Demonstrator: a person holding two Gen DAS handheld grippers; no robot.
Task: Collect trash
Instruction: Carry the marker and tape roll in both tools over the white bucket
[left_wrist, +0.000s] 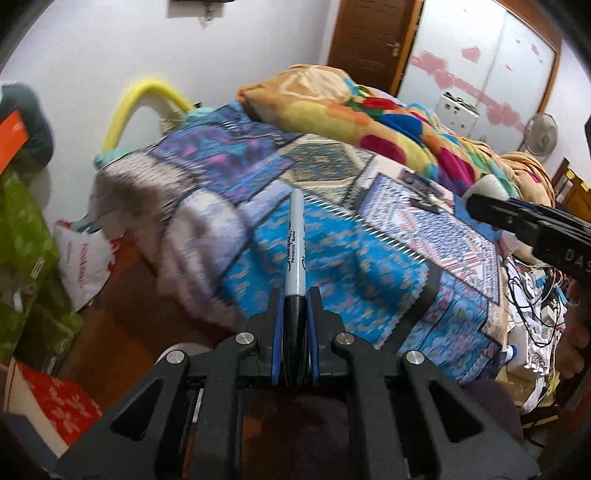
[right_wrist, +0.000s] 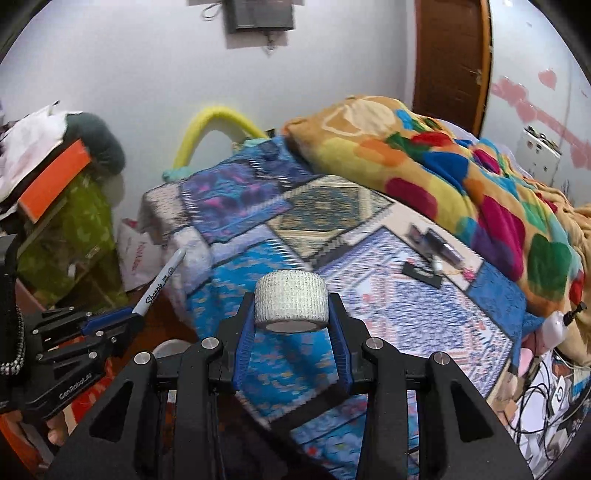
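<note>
Marker (left_wrist: 294, 245): grey barrel with black script lettering, black cap end; it stands straight out ahead of the left gripper (left_wrist: 295, 314), whose blue-padded fingers (left_wrist: 277, 332) are closed on the black end, barrel projecting well past the tips. Tape roll (right_wrist: 291, 301): white, woven-textured, pale inner core visible on its lower face; it sits crosswise at the tips of the right gripper (right_wrist: 291, 314), fingers (right_wrist: 245, 343) clamped on its two flat sides, the roll filling the whole gap. Both held items hang in the air above the bed (left_wrist: 332, 280), not touching its patchwork blue cover. Ahead of the fingers lies a flat stretch of cover; beyond it a heaped multicoloured blanket (right_wrist: 443, 166). Small dark items (right_wrist: 430, 258) lie on the cover, ahead-right of the right fingers. The bed's edge drops left of the fingers to a brown floor (left_wrist: 122, 295) holding a white plastic bag (left_wrist: 83, 258).
</note>
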